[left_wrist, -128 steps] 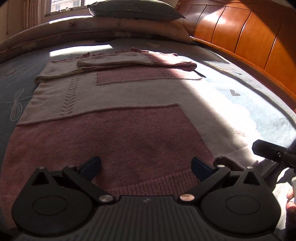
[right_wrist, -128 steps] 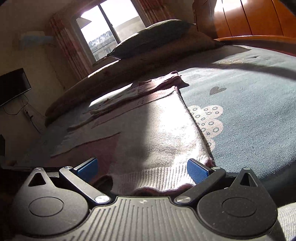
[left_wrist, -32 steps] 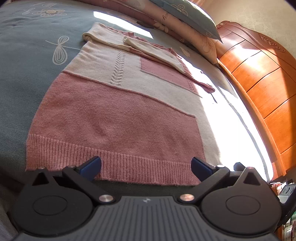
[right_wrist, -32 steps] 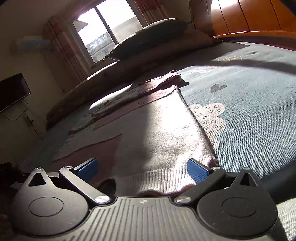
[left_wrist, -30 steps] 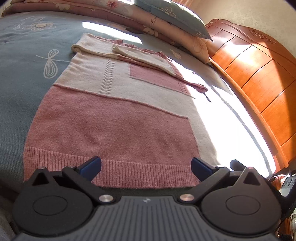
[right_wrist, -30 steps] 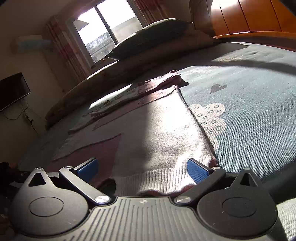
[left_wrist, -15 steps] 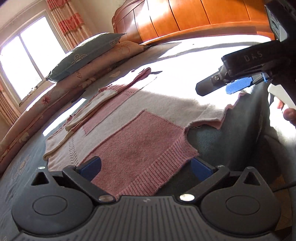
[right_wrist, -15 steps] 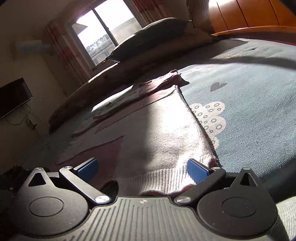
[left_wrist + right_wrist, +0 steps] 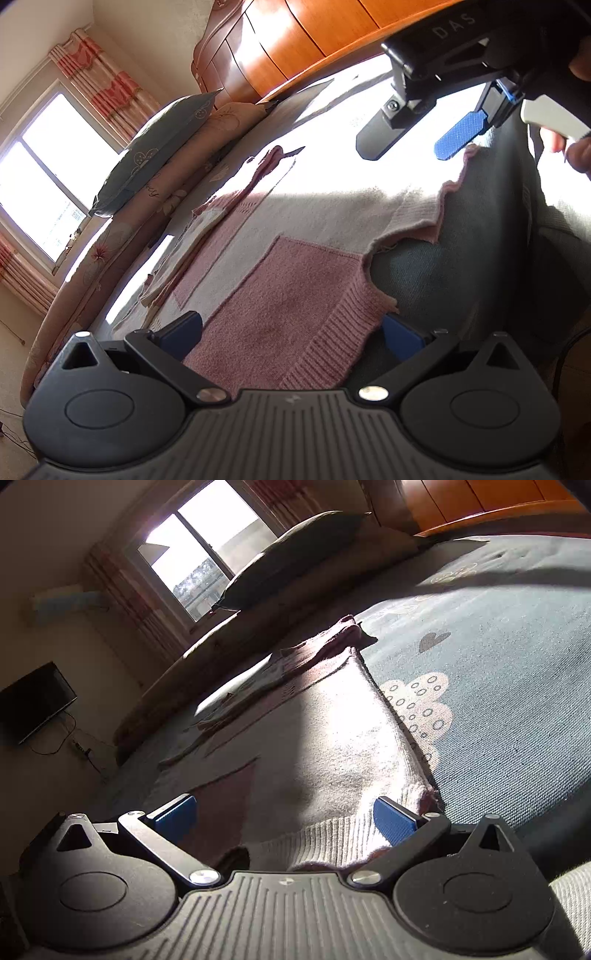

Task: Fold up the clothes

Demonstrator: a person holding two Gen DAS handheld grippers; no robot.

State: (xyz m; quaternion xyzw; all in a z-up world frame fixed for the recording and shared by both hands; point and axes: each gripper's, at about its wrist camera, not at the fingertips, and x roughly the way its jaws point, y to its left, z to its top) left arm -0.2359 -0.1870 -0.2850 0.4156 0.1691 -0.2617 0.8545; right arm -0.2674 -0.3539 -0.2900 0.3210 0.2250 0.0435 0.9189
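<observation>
The pink and cream knitted sweater (image 9: 280, 280) lies flat on the grey-blue bed cover (image 9: 509, 686). It stretches straight away from both tongs, long and narrow, toward the dark pillow (image 9: 155, 151) by the window. Its ribbed bottom edge (image 9: 325, 842) is the end closest to the tongs.

The left tongs (image 9: 291, 332) are spread wide. The pink corner of the ribbed edge sits right between the two blue pads (image 9: 400, 336), but they are not pinching it.

The right tongs (image 9: 284, 818) are spread wide too. The cream corner of the same edge lies between them, and they are not pinching it either. In the left view the right tongs hang just above that cream corner, with a person's fingers (image 9: 569, 147) on the white trigger.

So each of the tongs is close to its own corner, one on each side. The edge looks a bit wavy between them. I think the next move is to pinch both corners and carry the edge up along the sweater's long way, toward the pillow end.
</observation>
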